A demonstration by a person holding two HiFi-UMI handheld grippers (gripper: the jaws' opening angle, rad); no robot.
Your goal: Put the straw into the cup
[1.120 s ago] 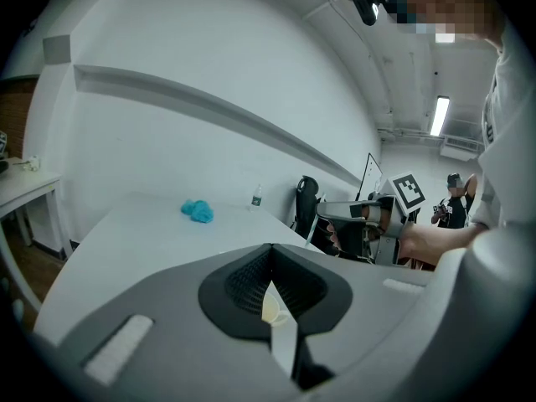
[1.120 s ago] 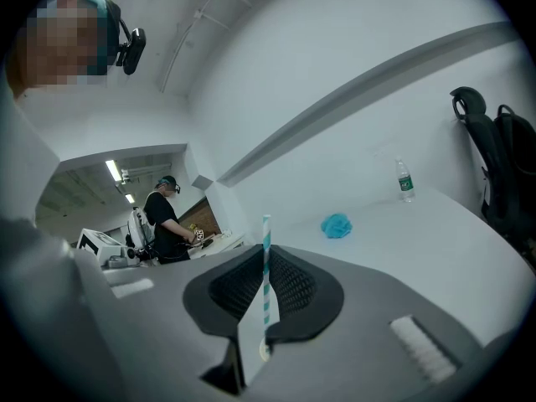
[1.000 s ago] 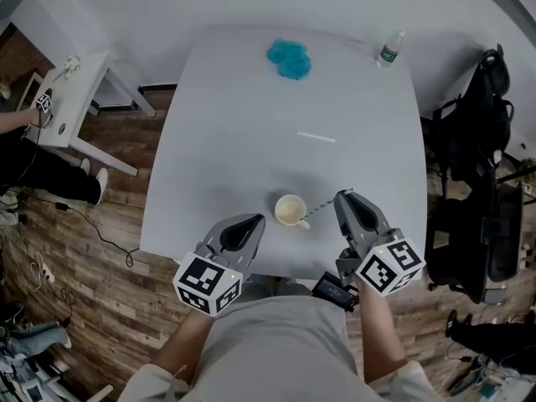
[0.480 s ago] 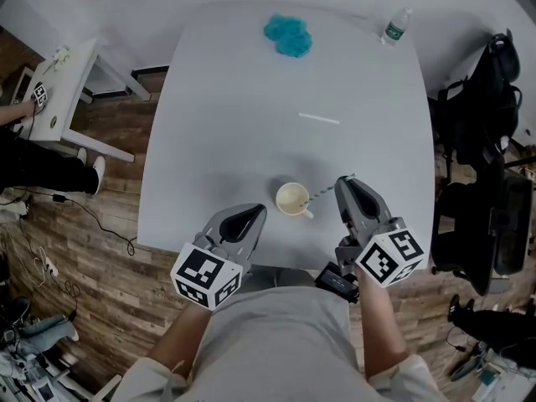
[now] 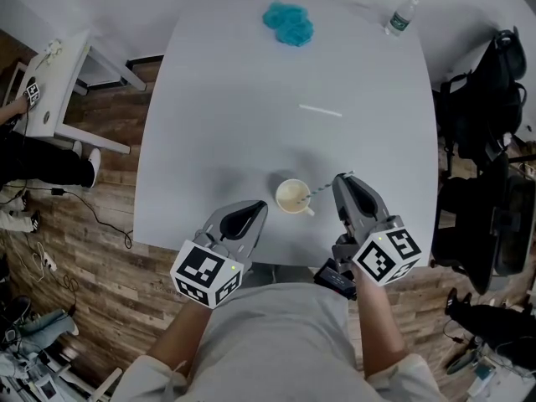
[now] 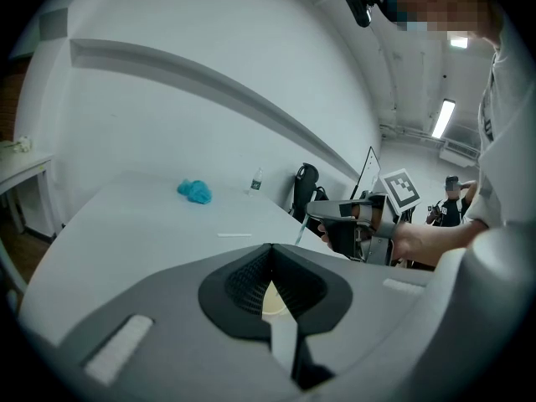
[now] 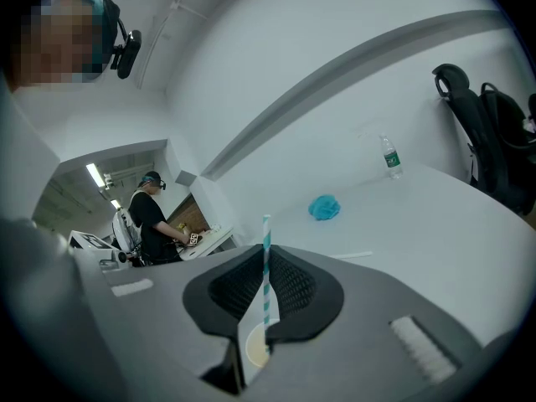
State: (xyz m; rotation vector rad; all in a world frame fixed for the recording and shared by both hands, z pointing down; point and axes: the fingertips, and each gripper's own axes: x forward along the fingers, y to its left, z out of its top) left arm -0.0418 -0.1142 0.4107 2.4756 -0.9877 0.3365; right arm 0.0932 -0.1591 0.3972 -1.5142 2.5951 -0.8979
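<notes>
A cream cup stands near the front edge of the white table. My right gripper is just right of the cup, shut on a teal-and-white striped straw that slants down to the cup's rim. In the right gripper view the straw stands upright between the jaws with the cup below it. My left gripper hangs left of the cup, shut and holding nothing. Through its jaws a sliver of the cup shows, with the right gripper beyond.
A second, white straw lies mid-table. A blue cloth and a water bottle sit at the far edge. A small white side table stands at left, a dark backpack and chair at right.
Hardly anything: the view has shifted a little, and the right gripper still holds the striped straw beside the cup. The left gripper stays where it was.
</notes>
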